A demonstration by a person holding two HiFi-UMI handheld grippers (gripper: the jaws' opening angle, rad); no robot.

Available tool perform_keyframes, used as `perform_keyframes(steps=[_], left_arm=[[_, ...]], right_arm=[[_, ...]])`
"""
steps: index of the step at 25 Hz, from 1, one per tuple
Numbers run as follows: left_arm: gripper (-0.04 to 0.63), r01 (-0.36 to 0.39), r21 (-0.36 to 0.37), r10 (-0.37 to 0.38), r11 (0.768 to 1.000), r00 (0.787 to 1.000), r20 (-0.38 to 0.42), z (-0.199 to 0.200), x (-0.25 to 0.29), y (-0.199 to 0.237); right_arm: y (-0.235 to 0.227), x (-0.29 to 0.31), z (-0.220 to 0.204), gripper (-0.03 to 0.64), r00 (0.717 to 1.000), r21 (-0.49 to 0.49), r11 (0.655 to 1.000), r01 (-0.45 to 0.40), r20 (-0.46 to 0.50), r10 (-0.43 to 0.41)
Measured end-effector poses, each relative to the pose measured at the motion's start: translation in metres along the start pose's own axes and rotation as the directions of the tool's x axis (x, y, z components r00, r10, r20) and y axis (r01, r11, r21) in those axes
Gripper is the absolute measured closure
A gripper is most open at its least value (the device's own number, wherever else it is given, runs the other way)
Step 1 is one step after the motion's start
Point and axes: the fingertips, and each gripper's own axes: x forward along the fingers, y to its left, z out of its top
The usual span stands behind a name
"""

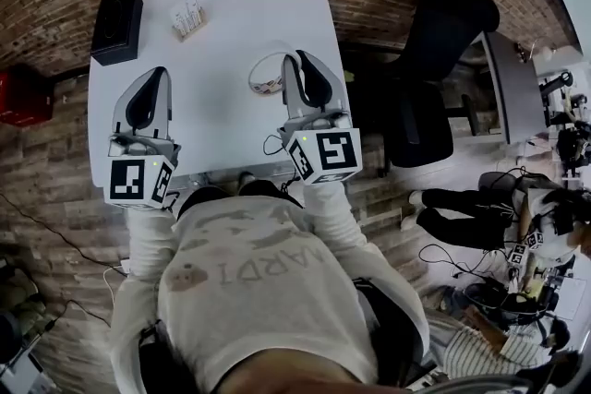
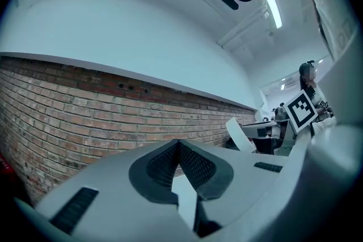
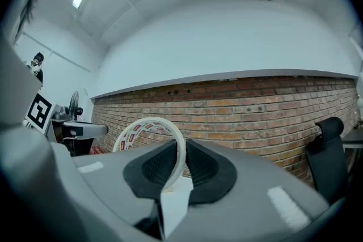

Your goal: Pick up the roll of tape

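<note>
We note a smooth, matt white table (image 1: 222,60), a rough brick wall (image 3: 255,105), matt grey plastic on the right gripper (image 3: 182,150), finely ribbed black pads (image 3: 205,169), smooth pale tape (image 3: 153,122) and a soft cloth shirt (image 1: 259,291).

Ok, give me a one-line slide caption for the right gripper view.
Right gripper shut on the rim of the roll of tape, brick wall behind.
</note>
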Motion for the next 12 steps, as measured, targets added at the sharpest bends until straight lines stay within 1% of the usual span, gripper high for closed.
perform_keyframes(steps=[12], left_arm=[[0.589, 0.003, 0.000, -0.003, 1.000, 1.000, 0.000, 0.0006, -0.0002, 0.0006]], right_arm=[[-0.0029, -0.0045, -0.0002, 0.557, 1.000, 0.005, 1.000, 0.023, 0.004, -0.023]])
